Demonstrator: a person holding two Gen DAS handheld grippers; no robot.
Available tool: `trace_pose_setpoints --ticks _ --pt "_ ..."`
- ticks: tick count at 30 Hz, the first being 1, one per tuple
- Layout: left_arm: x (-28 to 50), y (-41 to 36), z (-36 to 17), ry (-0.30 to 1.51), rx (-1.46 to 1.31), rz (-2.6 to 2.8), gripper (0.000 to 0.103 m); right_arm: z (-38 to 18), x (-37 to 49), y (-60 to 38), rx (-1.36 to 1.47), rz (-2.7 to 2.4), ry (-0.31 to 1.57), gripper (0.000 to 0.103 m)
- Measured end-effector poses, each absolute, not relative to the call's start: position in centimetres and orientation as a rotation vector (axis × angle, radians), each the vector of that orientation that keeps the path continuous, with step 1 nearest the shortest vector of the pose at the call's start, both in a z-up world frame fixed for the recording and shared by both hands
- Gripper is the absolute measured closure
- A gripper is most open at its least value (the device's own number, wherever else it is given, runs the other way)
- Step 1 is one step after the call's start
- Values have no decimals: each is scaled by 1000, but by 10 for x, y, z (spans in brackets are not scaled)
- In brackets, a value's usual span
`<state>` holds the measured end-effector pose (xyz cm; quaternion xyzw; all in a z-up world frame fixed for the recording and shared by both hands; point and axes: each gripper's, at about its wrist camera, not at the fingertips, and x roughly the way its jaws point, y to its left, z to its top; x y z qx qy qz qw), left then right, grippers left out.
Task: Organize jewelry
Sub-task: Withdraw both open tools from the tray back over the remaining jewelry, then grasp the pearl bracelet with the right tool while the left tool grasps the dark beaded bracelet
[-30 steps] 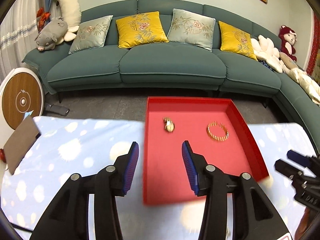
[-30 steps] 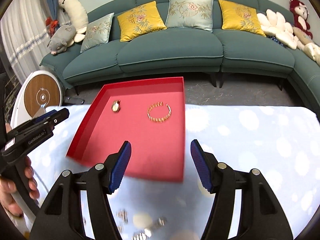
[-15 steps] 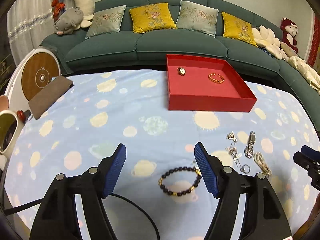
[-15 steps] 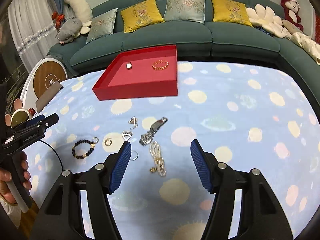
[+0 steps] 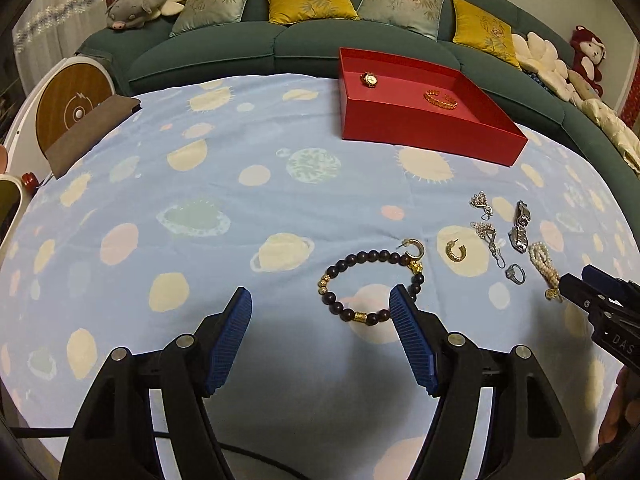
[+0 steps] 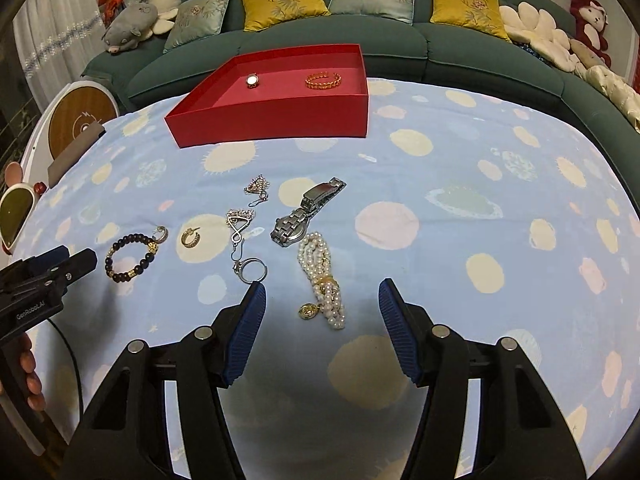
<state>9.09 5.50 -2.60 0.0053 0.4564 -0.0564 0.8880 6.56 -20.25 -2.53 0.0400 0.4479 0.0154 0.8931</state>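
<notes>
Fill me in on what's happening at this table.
A person is sorting jewelry into a red tray, which already holds a small watch and a gold bracelet. The left gripper hangs open by the dark bead bracelet. The right gripper is above the pearl bracelet, jaws closing but not touching it. The other pieces lie loose on the cloth.
</notes>
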Motion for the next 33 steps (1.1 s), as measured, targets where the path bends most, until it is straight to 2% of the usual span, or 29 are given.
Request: trace_pose_setpoints --ticks 12,15,20,29,33 --pt "99 52 -38 963 37 -105 34 -45 80 -200 53 14 971 58" --pt "103 51 -40 965 36 -95 34 -48 82 -198 43 10 979 65" --pt "109 51 -48 991 17 -96 32 -47 81 -196 33 19 974 87" --pt "112 46 -55 993 25 -100 30 -45 79 -199 60 21 970 88" --pt "112 40 -54 986 39 -115 38 -42 77 -199 65 28 964 88"
